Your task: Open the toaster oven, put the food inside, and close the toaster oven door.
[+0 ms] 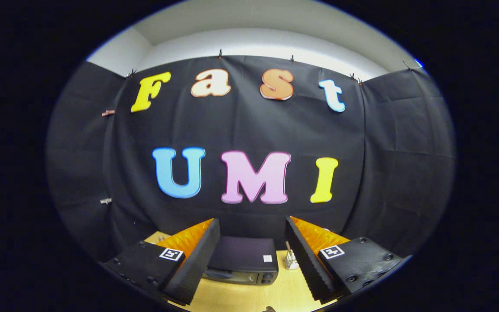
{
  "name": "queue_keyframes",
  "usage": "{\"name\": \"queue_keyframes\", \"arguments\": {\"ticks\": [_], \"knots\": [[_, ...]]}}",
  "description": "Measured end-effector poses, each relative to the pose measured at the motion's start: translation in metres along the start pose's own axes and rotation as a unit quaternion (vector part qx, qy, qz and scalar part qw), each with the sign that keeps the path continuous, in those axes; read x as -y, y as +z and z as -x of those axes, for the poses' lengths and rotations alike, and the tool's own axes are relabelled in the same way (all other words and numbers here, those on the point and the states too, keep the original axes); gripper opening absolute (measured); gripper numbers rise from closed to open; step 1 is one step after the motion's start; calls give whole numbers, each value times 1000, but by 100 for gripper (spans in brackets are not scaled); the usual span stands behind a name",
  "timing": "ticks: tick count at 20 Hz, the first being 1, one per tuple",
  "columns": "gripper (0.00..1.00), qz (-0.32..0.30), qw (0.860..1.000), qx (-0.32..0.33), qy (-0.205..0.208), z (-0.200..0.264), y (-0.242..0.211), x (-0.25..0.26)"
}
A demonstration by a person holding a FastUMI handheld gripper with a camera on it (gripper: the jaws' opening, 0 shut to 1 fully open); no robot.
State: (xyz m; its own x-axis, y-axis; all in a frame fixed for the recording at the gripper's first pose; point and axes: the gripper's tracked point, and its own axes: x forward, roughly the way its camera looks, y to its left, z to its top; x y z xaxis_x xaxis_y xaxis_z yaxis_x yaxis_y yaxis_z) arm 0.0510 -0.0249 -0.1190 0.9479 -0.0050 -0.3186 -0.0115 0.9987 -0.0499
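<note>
A black toaster oven (243,261) stands on the light wooden table (249,299), seen from above and beyond my fingers, framed by the gap between them. Its door at the front appears closed, with knobs at the right end. My gripper (253,229) is open, held high above the table, with nothing between its fingers. A small bit of something dark (269,309) shows on the table nearest to me; I cannot tell what it is.
A small metallic object (291,261) stands on the table just right of the oven, by the right finger. The black cloth wall rises close behind the oven and wraps both sides.
</note>
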Motion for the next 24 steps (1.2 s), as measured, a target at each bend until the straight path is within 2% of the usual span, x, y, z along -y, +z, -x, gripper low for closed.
{"name": "queue_keyframes", "arguments": {"ticks": [4, 6, 10, 13, 24], "knots": [[97, -32, 996, 81, 32, 13, 86, -21], [97, -44, 993, 104, 40, 26, 105, -22], [97, -47, 993, 99, 37, 57, 96, -15], [97, -44, 991, 110, 56, 71, 103, -25], [97, -40, 991, 115, 49, 84, 108, -17]]}}
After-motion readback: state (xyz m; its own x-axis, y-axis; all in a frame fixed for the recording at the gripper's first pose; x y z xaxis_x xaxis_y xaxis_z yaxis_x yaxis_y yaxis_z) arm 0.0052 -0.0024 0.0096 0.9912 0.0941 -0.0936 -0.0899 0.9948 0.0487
